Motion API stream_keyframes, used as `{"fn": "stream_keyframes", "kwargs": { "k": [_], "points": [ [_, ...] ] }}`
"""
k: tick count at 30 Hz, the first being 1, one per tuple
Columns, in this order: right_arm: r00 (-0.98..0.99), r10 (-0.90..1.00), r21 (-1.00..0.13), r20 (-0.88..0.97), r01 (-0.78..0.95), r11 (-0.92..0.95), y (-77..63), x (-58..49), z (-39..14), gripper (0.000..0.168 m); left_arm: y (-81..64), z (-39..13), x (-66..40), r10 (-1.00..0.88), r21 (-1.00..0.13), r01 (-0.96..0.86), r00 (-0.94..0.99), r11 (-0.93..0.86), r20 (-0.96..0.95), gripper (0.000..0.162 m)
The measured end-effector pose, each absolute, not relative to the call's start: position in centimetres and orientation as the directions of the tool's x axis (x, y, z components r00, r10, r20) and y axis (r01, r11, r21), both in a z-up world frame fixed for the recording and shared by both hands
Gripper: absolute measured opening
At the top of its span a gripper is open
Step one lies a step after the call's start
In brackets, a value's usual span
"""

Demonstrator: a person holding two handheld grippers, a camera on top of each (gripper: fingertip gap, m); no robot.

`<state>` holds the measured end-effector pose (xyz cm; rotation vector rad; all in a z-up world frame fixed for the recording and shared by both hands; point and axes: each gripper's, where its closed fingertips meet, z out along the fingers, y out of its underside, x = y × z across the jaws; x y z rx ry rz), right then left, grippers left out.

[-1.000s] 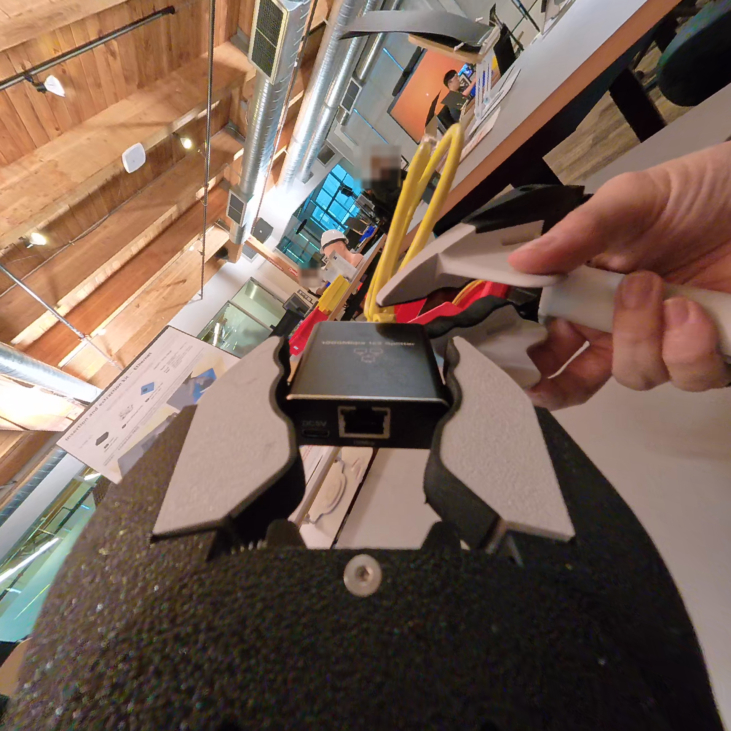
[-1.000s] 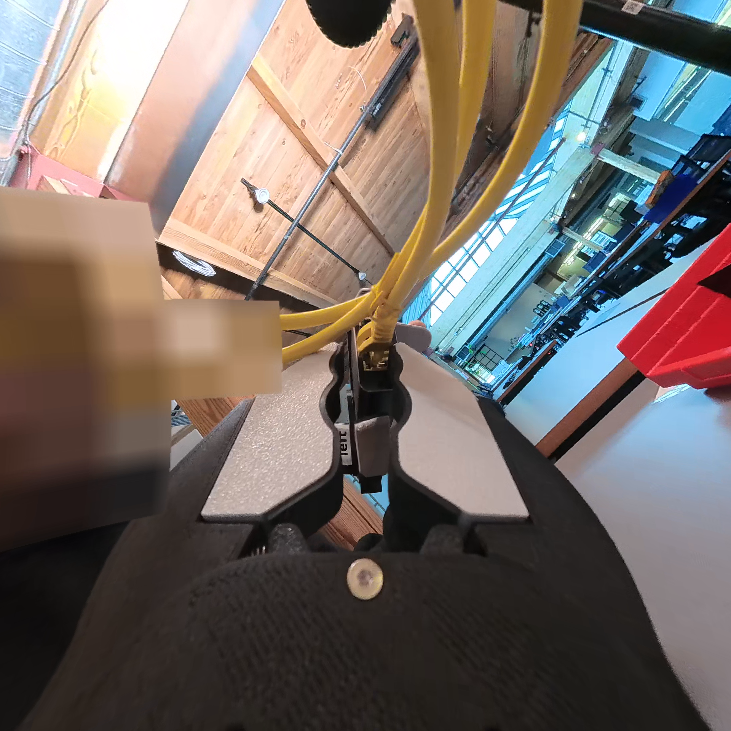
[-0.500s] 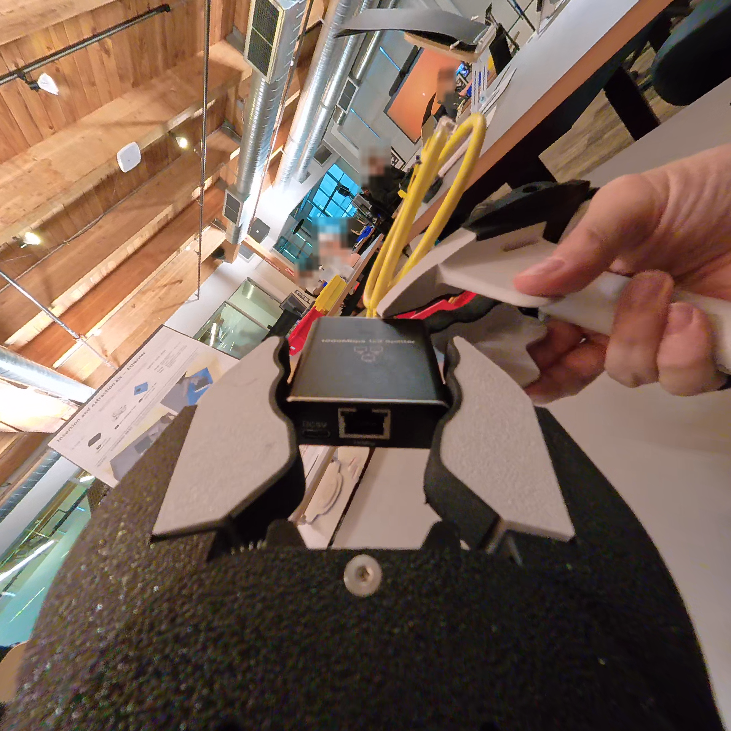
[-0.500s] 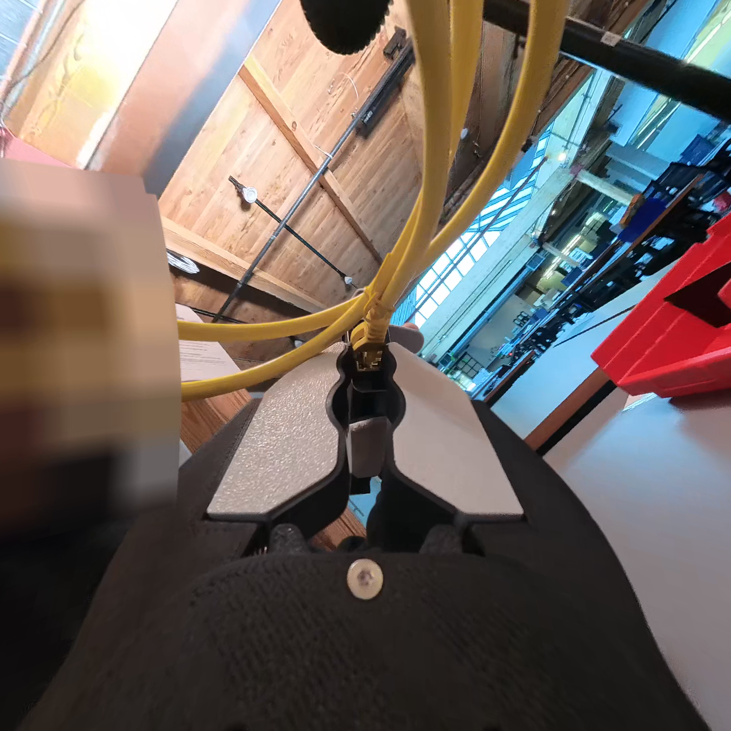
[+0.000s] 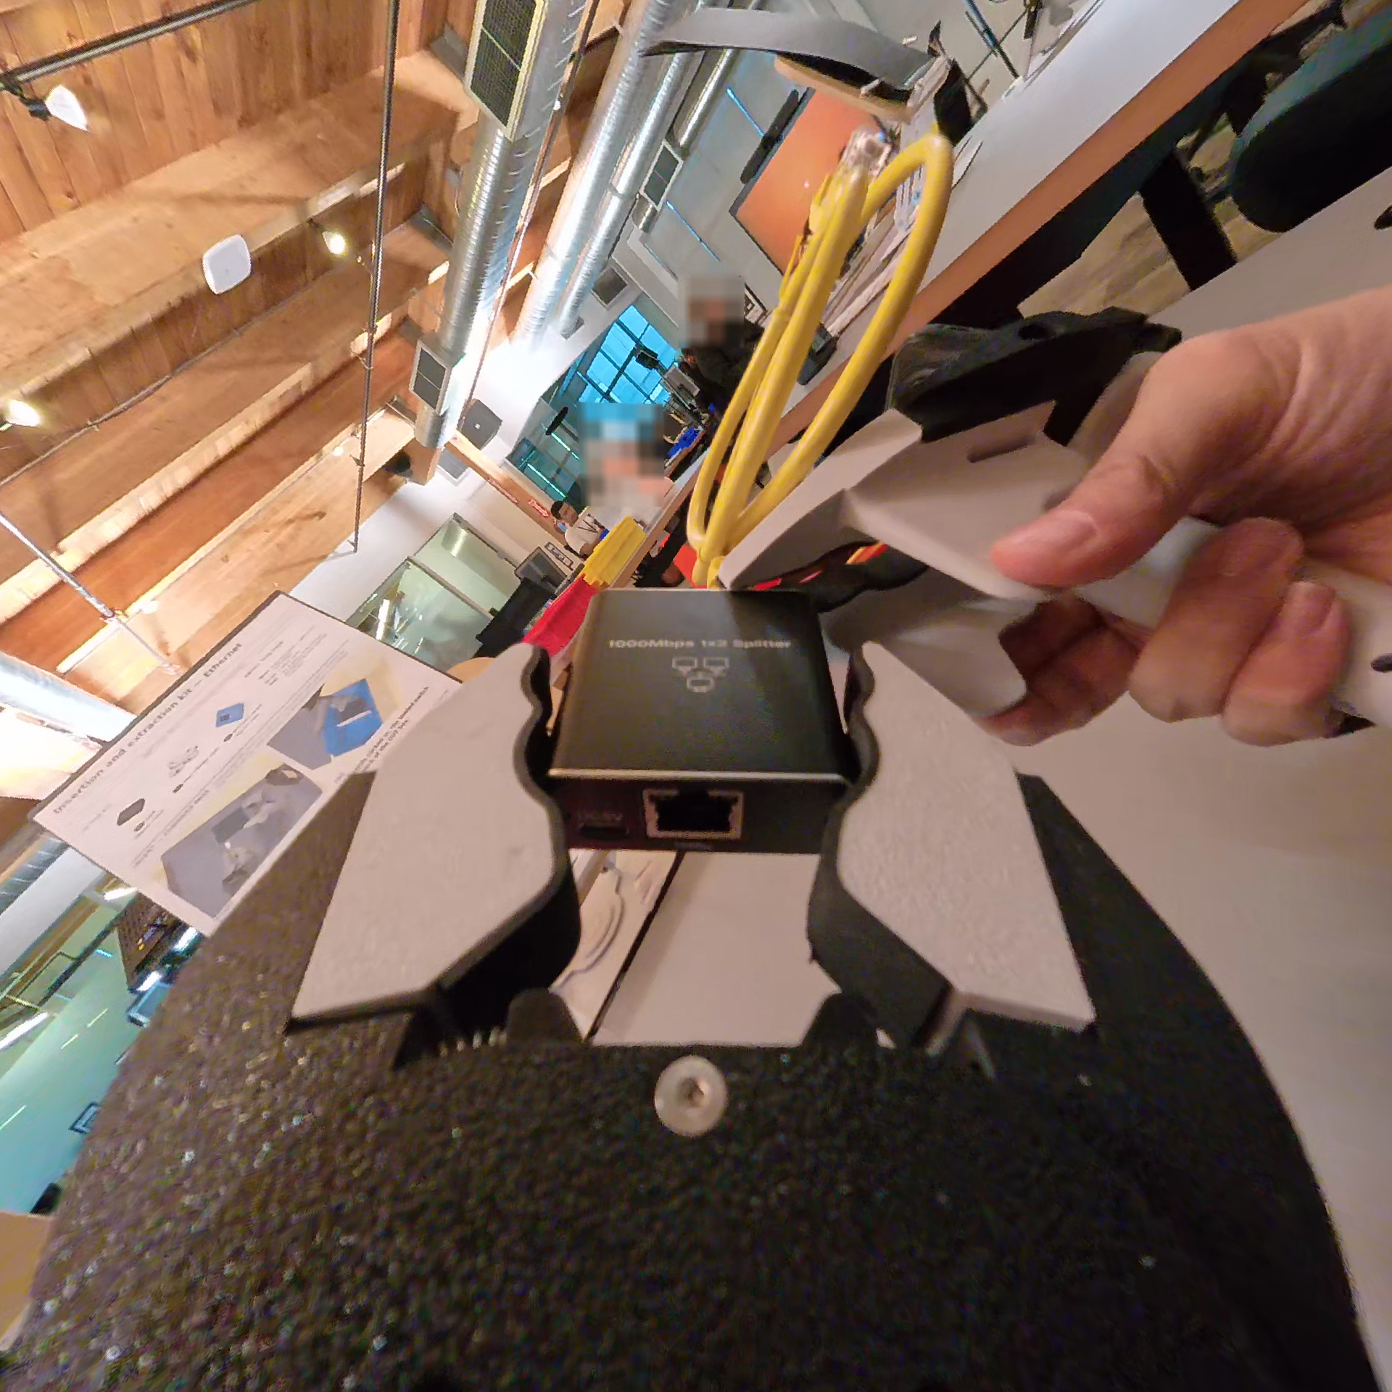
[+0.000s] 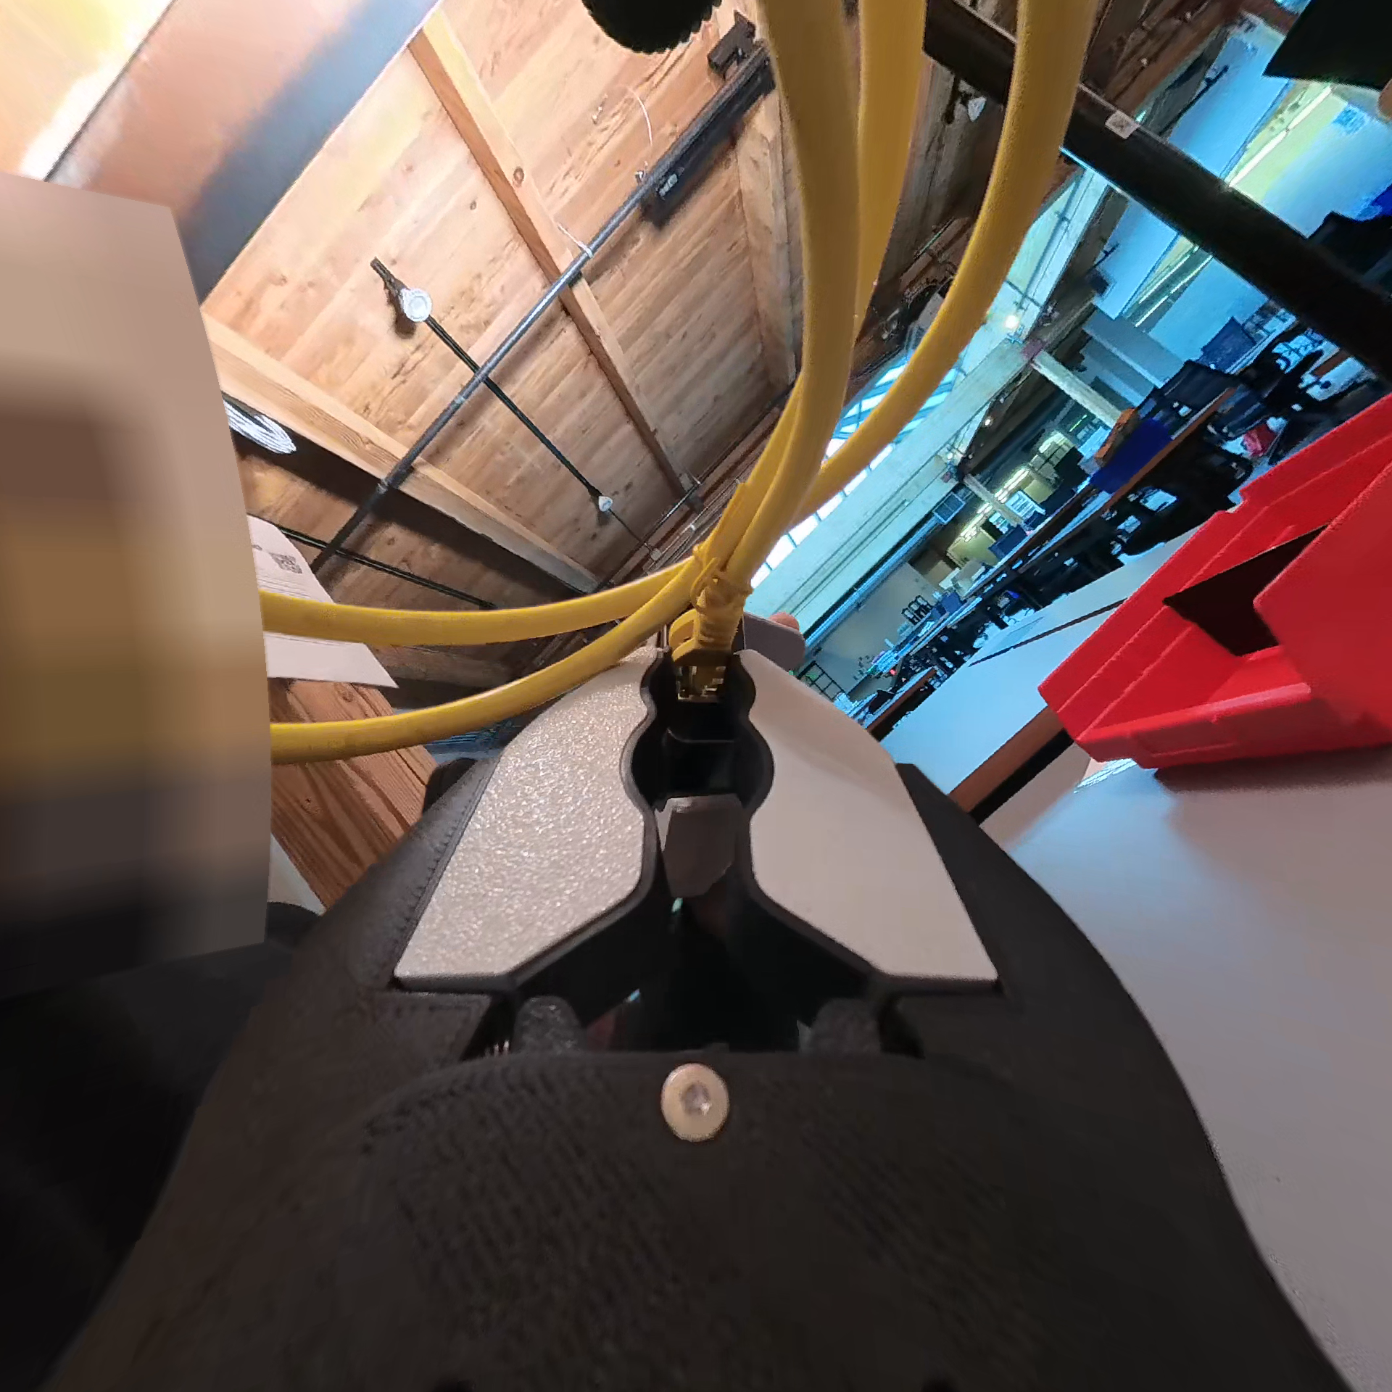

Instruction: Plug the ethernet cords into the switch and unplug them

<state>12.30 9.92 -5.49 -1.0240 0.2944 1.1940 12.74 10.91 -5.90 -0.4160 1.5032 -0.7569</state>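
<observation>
Between the two grey fingers of the left claw (image 5: 697, 742) sat the black switch (image 5: 700, 689), a small flat box pinched by its sides and held up off the white table (image 5: 1243, 866). Its near face showed one empty ethernet port and a smaller socket beside it. At its far edge the right claw (image 5: 753, 561) met the box, gripped by a person's hand (image 5: 1220, 542) whose thumb lay along the grey handle. A bundle of yellow ethernet cords (image 5: 791, 361) looped upward from that far edge, and one loose clear plug stuck up at the top of the loop.

Seen from the right wrist view, the right claw (image 6: 704, 682) was pressed narrowly together on a yellow plug (image 6: 700, 663) at its tips, right at the edge of the dark switch (image 6: 697, 742) visible in the slot between the fingers. Whether the plug was fully seated in the port could not be told. The cords (image 6: 813, 377) rose from a tie just above the plug and fanned out, two strands curving off to the left. A red plastic bin (image 6: 1243, 640) stood on the table (image 6: 1205, 941) to the right, well apart from the claw. A printed sheet with pictures (image 5: 218, 761) leaned off to the left in the left wrist view.
</observation>
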Motion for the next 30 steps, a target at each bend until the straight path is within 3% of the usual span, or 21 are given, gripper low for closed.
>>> {"fn": "stream_keyframes", "kwargs": {
  "k": [6,10,17,22,30],
  "points": [
    [0.375,0.607,-0.465,-0.701,-0.885,0.009,10.0,13.0,-5.7,0.015,10.9,-5.8,12.3,-0.685,-0.683,0.221,-0.078,0.697,-0.724,0.074],
    [0.363,0.6,-0.427,-0.712,-0.903,0.04,9.7,14.2,-5.6,0.014,11.0,-5.6,12.0,-0.704,-0.698,0.234,-0.073,0.677,-0.707,0.063],
    [0.344,0.609,-0.411,-0.715,-0.911,0.032,9.7,13.7,-5.7,0.014,11.3,-6.0,12.4,-0.735,-0.736,0.202,-0.098,0.646,-0.671,0.064],
    [0.41,0.571,-0.47,-0.711,-0.881,0.046,10.0,13.9,-6.1,0.014,11.8,-6.8,12.6,-0.744,-0.754,0.107,-0.119,0.648,-0.657,0.064],
    [0.655,0.475,-0.713,-0.587,-0.697,0.08,10.0,13.9,-6.1,0.016,11.8,-7.0,12.7,-0.798,-0.809,0.077,-0.129,0.583,-0.588,0.063]
  ]
}}
